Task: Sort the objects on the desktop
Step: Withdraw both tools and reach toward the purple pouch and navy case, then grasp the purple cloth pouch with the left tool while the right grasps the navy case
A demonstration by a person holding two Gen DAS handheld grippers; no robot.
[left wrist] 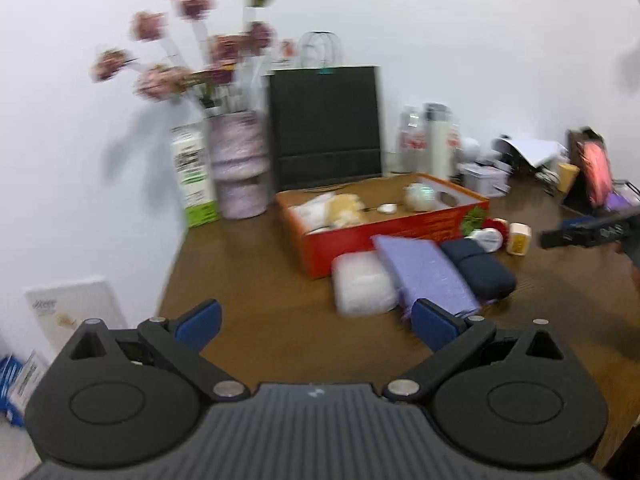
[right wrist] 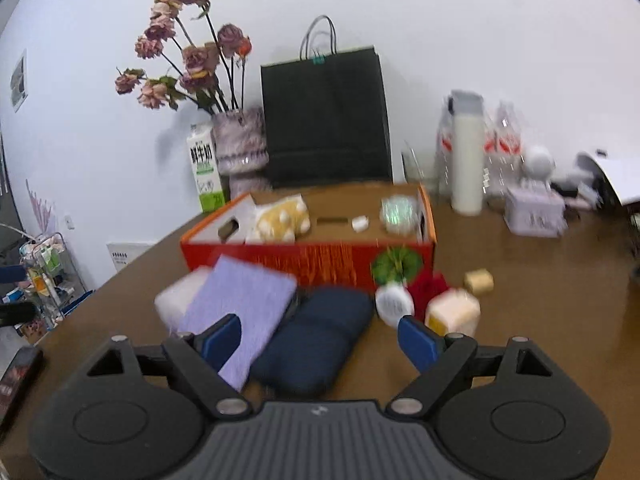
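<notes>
An open orange cardboard box point(left wrist: 360, 236) point(right wrist: 320, 258) stands on the brown desk and holds a yellow soft item point(right wrist: 284, 220) and a pale round thing point(right wrist: 396, 210). In front of it lie a white packet point(left wrist: 362, 284), a purple cloth point(left wrist: 428, 272) point(right wrist: 240, 308), a dark blue case point(left wrist: 480, 266) point(right wrist: 316, 340), a white round tin point(right wrist: 394, 304), a red item point(right wrist: 428, 284) and a cream box point(right wrist: 452, 312). My left gripper point(left wrist: 316, 324) is open and empty, near the cloth. My right gripper point(right wrist: 320, 340) is open and empty, just before the blue case.
A vase of dried flowers point(right wrist: 240, 148), a milk carton point(right wrist: 206, 172) and a black paper bag point(right wrist: 324, 120) stand against the back wall. A white bottle point(right wrist: 466, 160), plastic bags and a small tin point(right wrist: 534, 212) are at the back right. The desk's left edge point(left wrist: 172, 264) drops off.
</notes>
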